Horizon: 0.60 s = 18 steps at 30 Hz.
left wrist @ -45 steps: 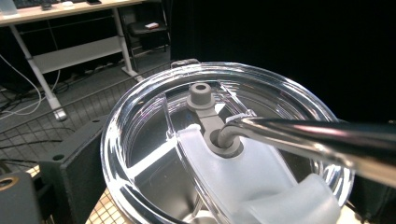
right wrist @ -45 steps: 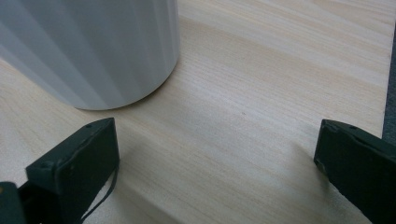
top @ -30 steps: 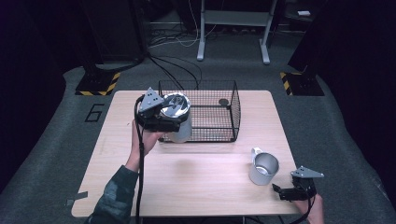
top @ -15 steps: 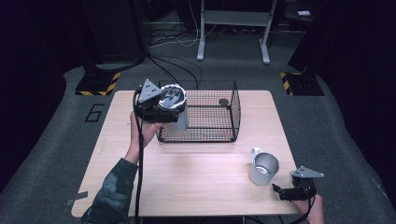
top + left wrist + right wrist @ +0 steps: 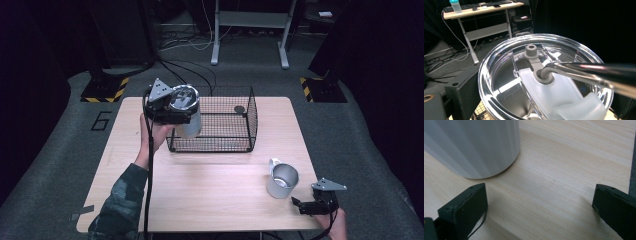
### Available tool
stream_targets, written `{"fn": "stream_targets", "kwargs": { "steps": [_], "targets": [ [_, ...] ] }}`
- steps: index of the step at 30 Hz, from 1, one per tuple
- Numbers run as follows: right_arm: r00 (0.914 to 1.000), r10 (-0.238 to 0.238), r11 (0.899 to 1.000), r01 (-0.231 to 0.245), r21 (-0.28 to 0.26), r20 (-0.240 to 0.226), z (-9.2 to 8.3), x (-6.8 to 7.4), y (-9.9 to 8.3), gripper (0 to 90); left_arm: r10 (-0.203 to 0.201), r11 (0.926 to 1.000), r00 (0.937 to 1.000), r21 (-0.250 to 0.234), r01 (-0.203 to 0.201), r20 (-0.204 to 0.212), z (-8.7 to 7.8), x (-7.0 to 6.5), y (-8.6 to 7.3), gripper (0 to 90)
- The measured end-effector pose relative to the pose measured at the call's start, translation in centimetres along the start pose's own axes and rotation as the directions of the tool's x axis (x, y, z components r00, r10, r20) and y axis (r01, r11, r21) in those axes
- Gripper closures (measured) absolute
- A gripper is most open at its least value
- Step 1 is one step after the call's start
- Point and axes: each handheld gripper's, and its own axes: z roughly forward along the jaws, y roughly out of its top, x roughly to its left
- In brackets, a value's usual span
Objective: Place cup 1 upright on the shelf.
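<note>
The left gripper (image 5: pixel 172 107) pinches a lidded tumbler (image 5: pixel 186 112) above the wire basket's (image 5: pixel 227 142) left edge; the right gripper (image 5: pixel 312 206) sits spread beside the mug (image 5: pixel 281 180); a "6" (image 5: pixel 101 120) marks the floor.

The steel tumbler (image 5: pixel 186 116) was a silver, smooth-walled cup with a clear plastic lid (image 5: pixel 544 82) and a metal straw (image 5: pixel 584 71) bent through a grey grommet in that lid. It hung in the air, lifted off the table, at the left end of the black wire basket (image 5: pixel 225 127) and partly over its near-left corner. It leaned a little, its lid turned up toward the high view. In the left gripper view the lid's rim shone, a translucent slider crossing its middle
</note>
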Motion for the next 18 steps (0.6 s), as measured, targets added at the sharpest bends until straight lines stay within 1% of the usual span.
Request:
{"fn": "stream_targets", "kwargs": {
  "steps": [1,2,3,5,6,7,8,9,11,13,15,16,18],
  "targets": [
    [1.0,0.0,1.0,0.0,0.001,0.0,0.0,0.0,0.0,0.0,0.003,1.0,1.0,0.0,-0.003,-0.003,0.1,0.1,0.1,4.2],
    [1.0,0.0,1.0,0.0,0.0,0.0,0.0,0.0,0.0,0.0,-0.006,1.0,1.0,0.003,0.006,-0.001,0.2,0.1,0.1,4.2],
    [1.0,0.0,1.0,0.0,0.0,0.0,0.0,0.0,0.0,0.0,-0.001,1.0,1.0,0.006,0.001,-0.004,0.3,0.2,0.2,4.2],
    [1.0,0.0,1.0,0.0,0.0,0.0,0.0,0.0,0.0,0.0,-0.003,1.0,1.0,0.002,0.003,-0.009,0.6,0.4,0.3,4.2],
    [1.0,0.0,1.0,0.0,0.002,0.0,0.0,0.0,0.0,0.0,-0.007,1.0,1.0,0.005,0.007,-0.006,0.7,0.5,0.3,4.2],
    [1.0,0.0,1.0,0.0,0.0,0.0,0.0,0.0,0.0,0.0,-0.014,0.9999,0.9998,-0.002,0.014,-0.012,0.8,0.6,0.4,4.2],
    [1.0,0.0,1.0,0.0,0.0,0.0,0.0,0.0,0.0,0.0,-0.011,0.9999,0.9999,0.008,0.011,-0.01,1.0,0.9,0.5,4.2],
    [1.0,0.0,1.0,0.0,0.0,0.0,0.0,0.0,0.0,0.0,-0.011,0.9999,0.9999,0.008,0.011,-0.01,1.0,0.9,0.5,4.2],
    [1.0,-0.001,1.0,0.001,0.002,0.0,0.0,0.0,0.0,0.0,-0.029,0.9996,0.9994,-0.002,0.029,-0.021,1.4,1.2,0.5,4.2],
    [1.0,-0.002,1.0,0.002,0.001,0.0,0.0,0.0,0.0,0.0,-0.029,0.9995,0.9993,0.008,0.029,-0.026,1.6,1.6,0.5,4.2],
    [1.0,0.0,1.0,0.0,0.0,0.0,0.0,0.0,0.0,0.0,-0.033,0.9994,0.9987,0.009,0.033,-0.04,1.9,1.8,0.5,4.2],
    [1.0,0.0,1.0,0.0,-0.001,0.001,0.0,0.0,0.0,0.0,-0.035,0.9992,0.9985,0.02,0.036,-0.042,2.0,2.0,0.5,4.2],
    [1.0,0.0,1.0,0.0,0.0,0.0,0.0,0.0,0.0,0.0,-0.035,0.9991,0.9981,0.022,0.036,-0.05,2.3,2.2,0.4,4.2]
  ]
}}
